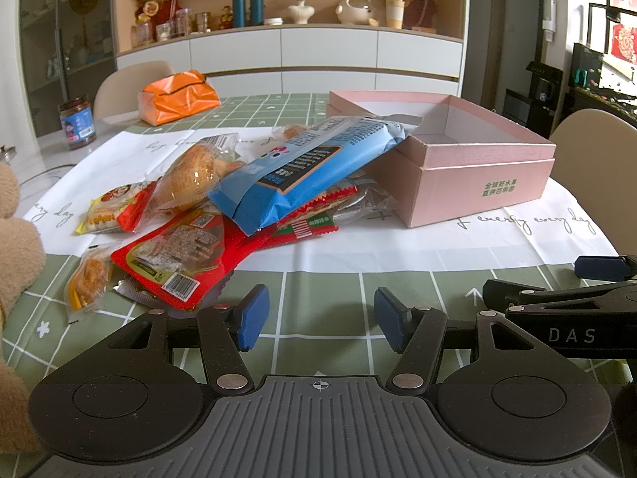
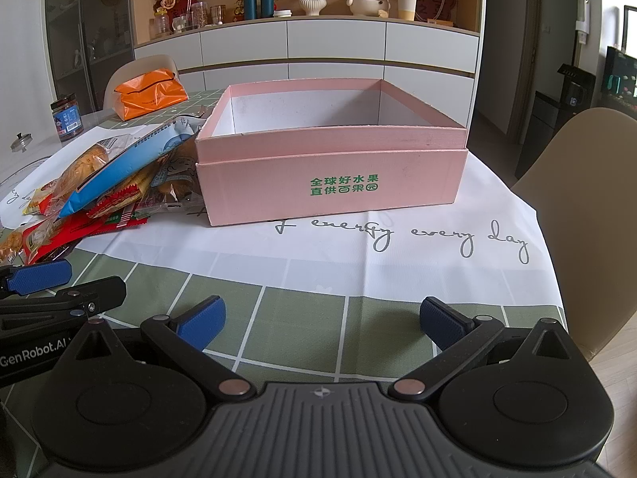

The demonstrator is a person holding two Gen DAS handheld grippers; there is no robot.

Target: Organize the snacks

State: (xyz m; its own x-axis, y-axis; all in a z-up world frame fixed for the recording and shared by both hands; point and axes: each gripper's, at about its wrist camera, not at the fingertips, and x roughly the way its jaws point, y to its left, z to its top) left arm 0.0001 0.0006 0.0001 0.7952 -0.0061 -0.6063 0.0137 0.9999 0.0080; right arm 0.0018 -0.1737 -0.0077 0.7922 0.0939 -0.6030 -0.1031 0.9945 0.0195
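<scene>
Your left gripper (image 1: 316, 320) hangs over the green checked tablecloth (image 1: 318, 290) with its blue pads parted to a middling gap and only bare cloth between them; it has hold of nothing; your right gripper (image 2: 321, 326) stands wider open, likewise with only cloth between its pads, and its black frame shows at 3 o'clock in the left view. From the left gripper the snack pile (image 1: 223, 207) lies at 11 o'clock on the white centre panel of the cloth, near but apart from the pads; on top, a long blue packet (image 1: 306, 171) slants up with its far end leaning on the corner of the pink box (image 1: 477, 175); under it, a red pouch with a barcode (image 1: 179, 251), a clear-wrapped bun (image 1: 191, 177), a red and yellow packet (image 1: 115, 209), and a small wrapped piece (image 1: 87, 283) at the near left edge of the pile. From the right gripper the pink box (image 2: 330, 167) sits at 12 o'clock, lid off, green lettering on its near wall; what can be seen of its inside is bare white wall; the pile (image 2: 111, 195) touches its left side at 10 o'clock. Farther back at 11 o'clock, an orange bag (image 2: 149, 93) and a jar with a blue label (image 2: 67, 119); a beige chair (image 2: 597, 215) at 2 o'clock.
</scene>
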